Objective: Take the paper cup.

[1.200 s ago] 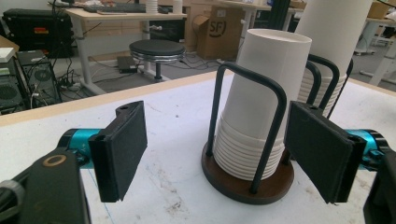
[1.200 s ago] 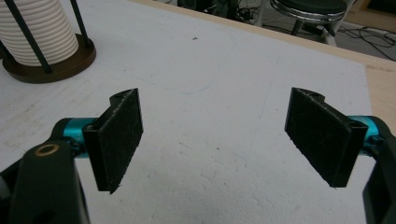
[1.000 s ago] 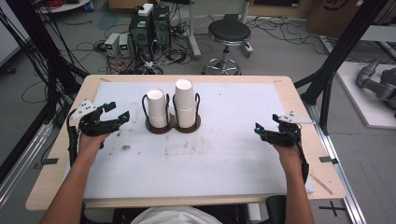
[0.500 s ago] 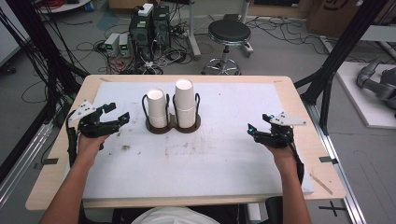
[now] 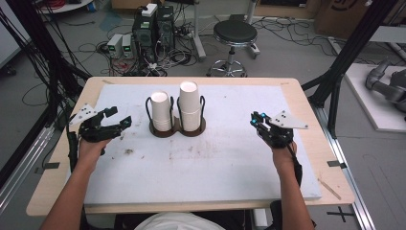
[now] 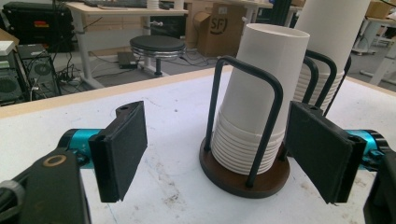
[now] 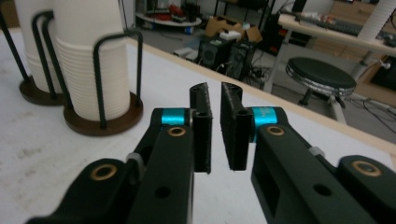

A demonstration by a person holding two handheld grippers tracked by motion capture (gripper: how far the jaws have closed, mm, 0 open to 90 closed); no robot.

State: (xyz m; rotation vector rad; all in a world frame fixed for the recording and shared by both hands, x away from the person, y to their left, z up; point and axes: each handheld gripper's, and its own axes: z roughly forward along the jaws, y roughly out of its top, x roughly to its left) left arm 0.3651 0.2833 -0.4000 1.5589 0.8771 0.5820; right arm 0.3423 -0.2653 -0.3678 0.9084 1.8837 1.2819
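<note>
High view: two stacks of white paper cups stand side by side near the far middle of the table (image 5: 297, 158), each inside its own black wire holder on a round dark base. The left stack (image 5: 161, 111) is the shorter one, the right stack (image 5: 189, 106) the taller; the two bases touch or nearly touch. Two grippers are over the table, one in each hand. The left gripper (image 5: 120, 125) hovers just left of the shorter stack, its jaws spread wide and pointing toward it with nothing between them. The right gripper (image 5: 255, 120) is well apart from the cups, toward the right side of the table; its jaws have just been closing and now stand nearly together with only a thin slit between the pads and nothing in it.

Left gripper view shows the shorter stack (image 6: 252, 107) close ahead, beside the right-hand pad, not touched. Right gripper view shows both stacks off to the left, the nearer one (image 7: 91, 60) blurred. One round stool (image 5: 234, 36) stands on the floor beyond the table.
</note>
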